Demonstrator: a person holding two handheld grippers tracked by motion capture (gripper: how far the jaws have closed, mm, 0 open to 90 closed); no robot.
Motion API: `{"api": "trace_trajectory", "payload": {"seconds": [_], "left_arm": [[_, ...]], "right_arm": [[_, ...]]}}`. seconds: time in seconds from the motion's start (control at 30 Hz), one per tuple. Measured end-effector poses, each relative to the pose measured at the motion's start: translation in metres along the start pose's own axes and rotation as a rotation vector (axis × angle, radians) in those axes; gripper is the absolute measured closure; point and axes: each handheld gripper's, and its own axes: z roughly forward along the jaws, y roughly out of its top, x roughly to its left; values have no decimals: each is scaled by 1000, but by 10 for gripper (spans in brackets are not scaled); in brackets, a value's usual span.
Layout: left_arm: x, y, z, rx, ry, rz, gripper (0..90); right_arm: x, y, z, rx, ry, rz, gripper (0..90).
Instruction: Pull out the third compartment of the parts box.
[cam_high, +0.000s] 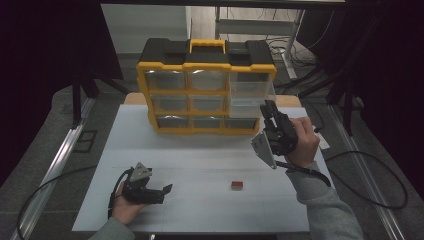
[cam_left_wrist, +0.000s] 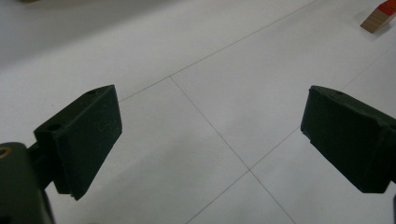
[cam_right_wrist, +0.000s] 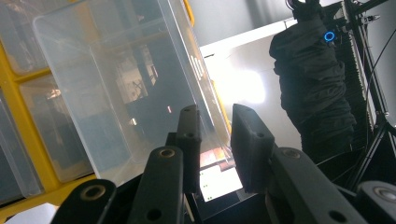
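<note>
Yellow-black organizer (cam_high: 205, 85) stands at desk's (cam_high: 200, 160) far side; its clear drawer (cam_high: 250, 92), top right, is pulled out. Right claw (cam_high: 269, 111) grips drawer's front wall. Left claw (cam_high: 162, 192) near-left, wide open, w/ nothing between. Small red block (cam_high: 237, 185) near-centre.

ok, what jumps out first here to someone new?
The yellow and black drawer cabinet at the far side of the table, with a clear drawer at its right pulled partway out. The right gripper is at that drawer's front wall. A small red block lies alone near the front.
</note>
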Motion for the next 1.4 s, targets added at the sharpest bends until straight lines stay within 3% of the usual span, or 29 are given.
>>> {"api": "trace_trajectory", "payload": {"seconds": [0.7,0.9,1.0,1.13,1.23,1.4], "left_arm": [[0,0,0,-2,0,-1,59],[0,0,0,-2,1,-3,59],[0,0,0,-3,3,-3,59],[0,0,0,-1,4,-1,59],[0,-1,0,2,5,-1,59],[0,-1,0,2,4,1,60]], "right_arm": [[2,0,0,6,-6,-11,700],[-4,-3,-1,2,4,45,548],[-10,-3,-4,-7,54,130,472],[-11,-2,-8,-18,83,155,426],[-12,-2,-11,-32,122,206,379],[-9,-4,-12,-20,161,250,352]]}}
